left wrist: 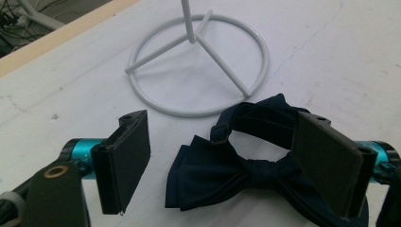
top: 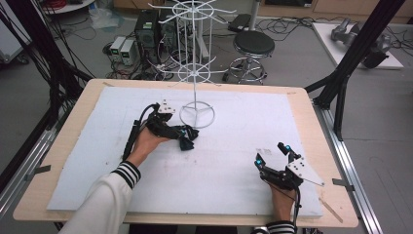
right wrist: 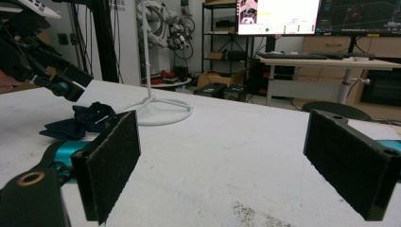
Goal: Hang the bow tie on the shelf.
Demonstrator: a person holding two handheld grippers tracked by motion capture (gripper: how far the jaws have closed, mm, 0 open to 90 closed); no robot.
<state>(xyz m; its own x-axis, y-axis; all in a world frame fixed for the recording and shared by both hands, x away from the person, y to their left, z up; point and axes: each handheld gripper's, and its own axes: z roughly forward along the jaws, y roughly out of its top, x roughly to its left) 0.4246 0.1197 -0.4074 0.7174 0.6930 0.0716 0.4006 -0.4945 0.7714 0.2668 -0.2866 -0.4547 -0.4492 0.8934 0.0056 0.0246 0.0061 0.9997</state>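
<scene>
centrally, the dark blue bow tie lies flat on the white table cover, just beside the ring base of the white wire stand. left gripper: jaws spread, straddling the bow tie, pads not pressing on it. right gripper: jaws wide apart, nothing between them, resting well apart near the table's front right.
</scene>
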